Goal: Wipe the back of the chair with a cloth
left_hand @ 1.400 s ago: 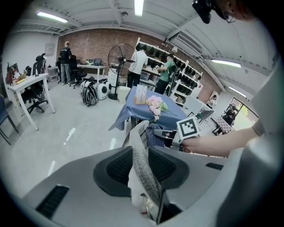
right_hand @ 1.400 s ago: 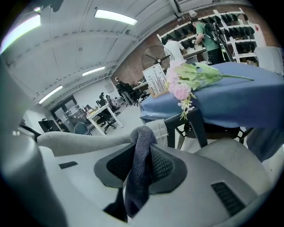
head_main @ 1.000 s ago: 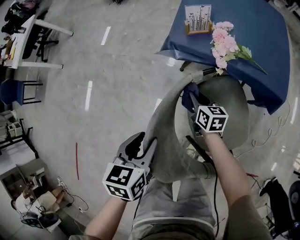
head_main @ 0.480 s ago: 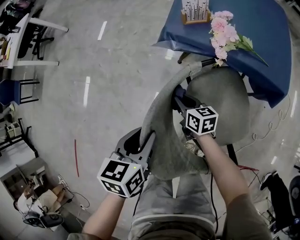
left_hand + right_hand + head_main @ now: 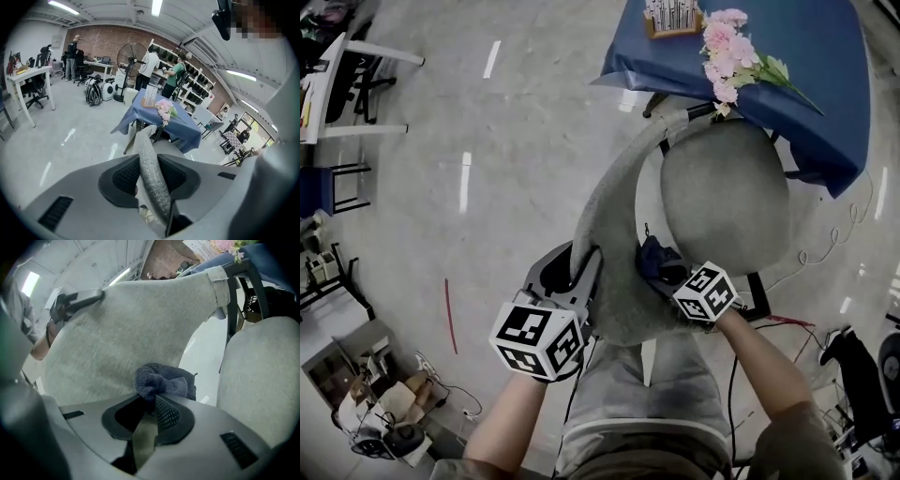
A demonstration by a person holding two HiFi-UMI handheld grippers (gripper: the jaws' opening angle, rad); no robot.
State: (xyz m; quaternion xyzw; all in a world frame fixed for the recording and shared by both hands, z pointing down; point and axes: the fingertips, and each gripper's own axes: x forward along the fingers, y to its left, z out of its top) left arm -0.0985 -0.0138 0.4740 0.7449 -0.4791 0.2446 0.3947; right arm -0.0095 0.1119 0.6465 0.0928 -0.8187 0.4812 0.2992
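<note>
**Soft cloth, padded back, and a contact spot nobody can see**

The cloth [image 5: 161,380] is a small dark wad, limp and light. It will fold and drag rather than slide, so it wants pinching at a bunched part. That is how the right gripper [image 5: 149,405] has it: jaws closed on the wad, most of it bulging out ahead of the tips. It sits low on the inner face of the chair back [image 5: 614,211], near where the back meets the seat [image 5: 727,192].

The back looks like grey fabric over a curved shell, firm enough to push on, though the chair may shift on the smooth floor [image 5: 516,141]. The left gripper [image 5: 579,274] is clamped across the back's top edge, one jaw either side — steadying it, I judge.

From above, the marker cube [image 5: 706,293] and the right gripper cover the spot where cloth meets fabric. The right gripper view is smeared, so I cannot say how firmly the cloth presses. The outer face of the back shows only as a sliver.
</note>
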